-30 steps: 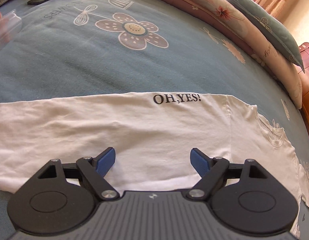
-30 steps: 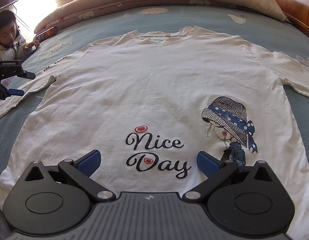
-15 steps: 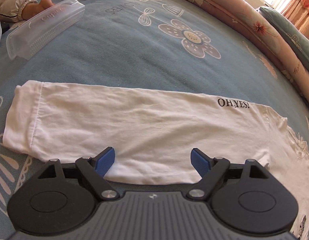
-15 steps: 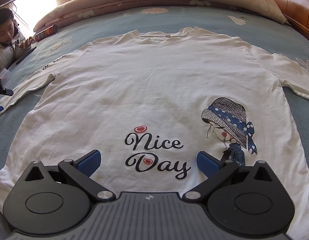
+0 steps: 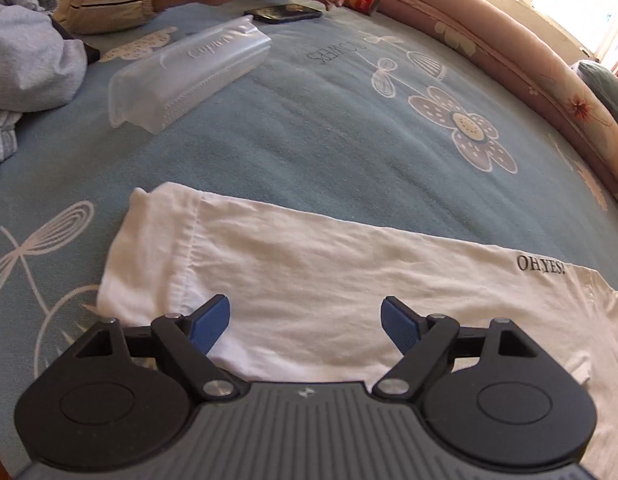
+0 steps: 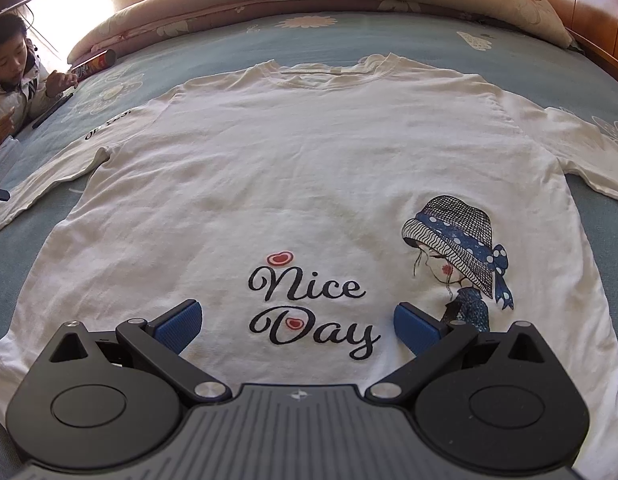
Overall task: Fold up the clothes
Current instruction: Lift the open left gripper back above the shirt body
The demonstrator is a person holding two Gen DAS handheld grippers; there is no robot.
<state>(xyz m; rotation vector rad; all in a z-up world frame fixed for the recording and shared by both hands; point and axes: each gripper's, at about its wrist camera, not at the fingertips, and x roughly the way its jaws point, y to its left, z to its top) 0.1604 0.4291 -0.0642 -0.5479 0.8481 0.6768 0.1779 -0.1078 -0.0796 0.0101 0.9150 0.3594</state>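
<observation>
A blue flower-printed bed [image 5: 317,136] carries my white long-sleeved shirt [image 6: 309,184], spread flat and face up with both sleeves out to the sides; it looks light, limp and thin, so I judge it will sag and crease unless I pinch it at a hemmed edge, best the cuff [image 5: 149,248] of the sleeve [image 5: 329,280]. My left gripper [image 5: 305,320] tilts down over that sleeve near the cuff, jaws closing a little yet still wide apart and holding nothing. My right gripper [image 6: 297,326] hangs angled down above the shirt's lower front, jaws apart and empty.
</observation>
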